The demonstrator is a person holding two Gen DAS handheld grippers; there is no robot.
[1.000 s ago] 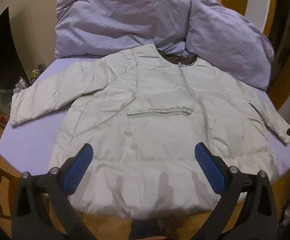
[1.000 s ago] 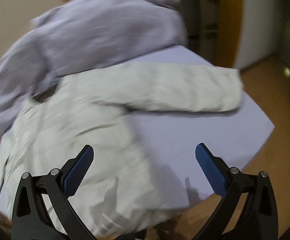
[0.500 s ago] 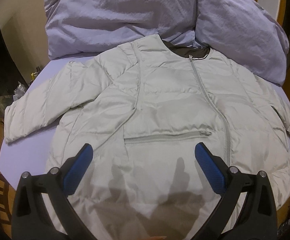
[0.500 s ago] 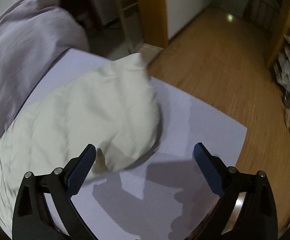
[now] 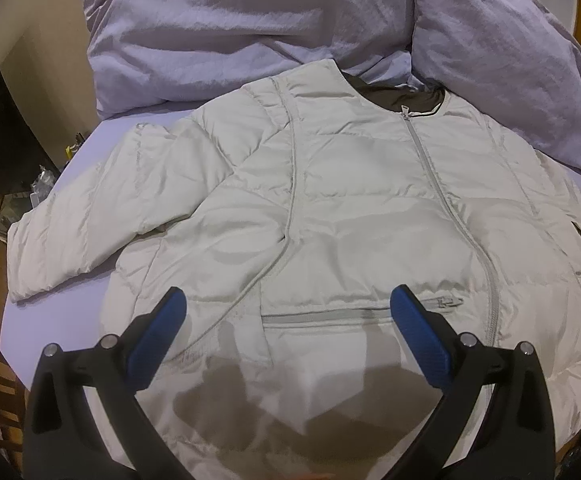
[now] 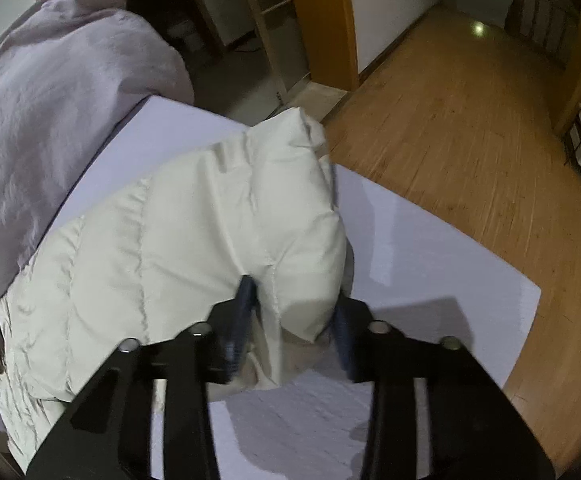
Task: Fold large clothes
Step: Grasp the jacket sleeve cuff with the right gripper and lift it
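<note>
The jacket (image 5: 330, 208) is laid flat, front up, on the bed (image 5: 42, 304), collar away. Its sleeve (image 6: 194, 232) is pinched near the cuff by the right gripper (image 6: 290, 320), long axis running leftward toward the body. The left gripper (image 5: 286, 320) is held wide above the hem, gripping nothing.

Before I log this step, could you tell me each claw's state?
Left claw: open, over the jacket, holding nothing.
Right claw: shut on the jacket sleeve.

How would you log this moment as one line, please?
right gripper: shut on sleeve | left gripper: open above jacket
</note>
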